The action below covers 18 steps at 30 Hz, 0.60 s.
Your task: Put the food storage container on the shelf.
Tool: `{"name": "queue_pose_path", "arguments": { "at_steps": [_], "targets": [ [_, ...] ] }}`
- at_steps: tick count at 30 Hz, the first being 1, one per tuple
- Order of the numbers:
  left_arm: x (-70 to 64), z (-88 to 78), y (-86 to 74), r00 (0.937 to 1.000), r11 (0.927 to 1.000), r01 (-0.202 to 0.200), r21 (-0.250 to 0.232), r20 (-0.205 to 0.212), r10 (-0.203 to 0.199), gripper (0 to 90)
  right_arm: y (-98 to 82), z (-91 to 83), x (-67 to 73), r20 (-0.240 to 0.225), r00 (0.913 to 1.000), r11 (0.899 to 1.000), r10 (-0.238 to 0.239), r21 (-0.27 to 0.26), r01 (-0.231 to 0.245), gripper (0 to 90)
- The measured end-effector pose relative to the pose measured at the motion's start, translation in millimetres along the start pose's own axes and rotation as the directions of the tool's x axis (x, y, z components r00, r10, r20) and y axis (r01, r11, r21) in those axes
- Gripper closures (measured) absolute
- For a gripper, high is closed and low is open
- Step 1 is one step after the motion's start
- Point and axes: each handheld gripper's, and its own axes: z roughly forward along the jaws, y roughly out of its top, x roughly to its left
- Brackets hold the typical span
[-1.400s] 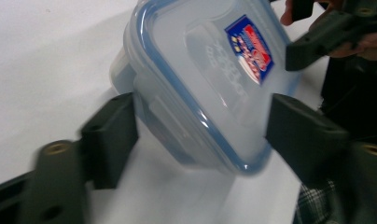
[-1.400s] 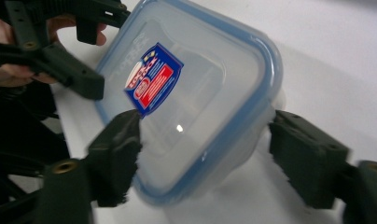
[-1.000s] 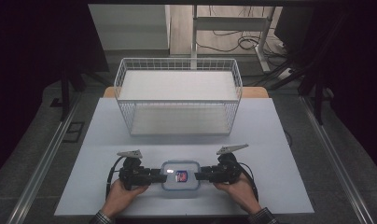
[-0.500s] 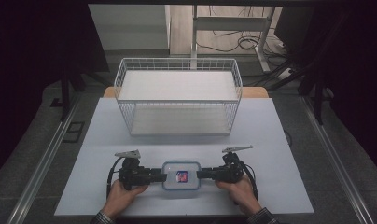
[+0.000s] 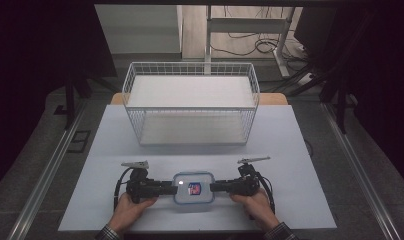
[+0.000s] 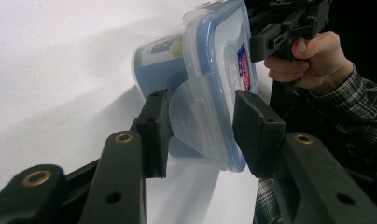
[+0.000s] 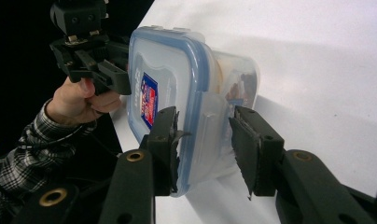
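A clear plastic food box (image 5: pixel 192 187) with a blue-rimmed lid and a red and blue label lies near the table's front edge. My left gripper (image 5: pixel 172 188) lies on its side at the box's left end. In the left gripper view its pads (image 6: pixel 154 130) press on the lid rim and the loose latch flap (image 6: pixel 196 116). My right gripper (image 5: pixel 213 187) meets the right end. Its jaws have just been opening. The right latch flap (image 7: pixel 212 121) and lid rim stand between them (image 7: pixel 203 144), with a thin gap at the outer pad (image 7: pixel 247 149).
A white wire basket (image 5: pixel 190 125) stands behind the box at the middle of the white table (image 5: pixel 300 150), with bare tabletop between them. Dark floor, metal rails and cables surround the table. A hand in a plaid sleeve (image 6: pixel 312 60) holds each gripper.
The right gripper has shifted slightly to the right at the box's end. The box and the left gripper have stayed in place.
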Motion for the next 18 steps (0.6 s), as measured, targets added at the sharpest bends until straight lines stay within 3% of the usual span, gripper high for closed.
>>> {"name": "queue_pose_path", "arguments": {
  "at_steps": [6, 9, 10, 18],
  "targets": [
    [1.2, -0.2, -0.2, 1.0000, 1.0000, 0.003, 0.001, 0.007, -0.003, 57.9, 0.4, 0.6, -2.5, -0.010, 1.0000, 1.000, 0.002, -0.001, -0.003, 58.6],
    [-0.5, -0.2, 0.4, 0.9999, 0.9999, -0.014, 0.007, 0.003, 0.014, 58.1, 0.7, 3.6, -5.4, -0.022, 0.9996, 1.000, 0.015, 0.015, -0.014, 51.8],
    [-0.5, -0.2, 0.2, 0.9999, 0.9999, -0.013, 0.007, 0.002, 0.013, 58.1, -0.1, 5.6, -6.4, -0.044, 0.9987, 1.000, 0.024, 0.014, -0.024, 52.7],
    [-0.3, -0.4, -0.2, 0.9999, 0.9999, 0.009, -0.007, -0.005, -0.009, 58.4, 0.3, 2.9, -0.5, -0.020, 0.9997, 1.000, 0.011, 0.003, -0.011, 57.8]
  ]
}}
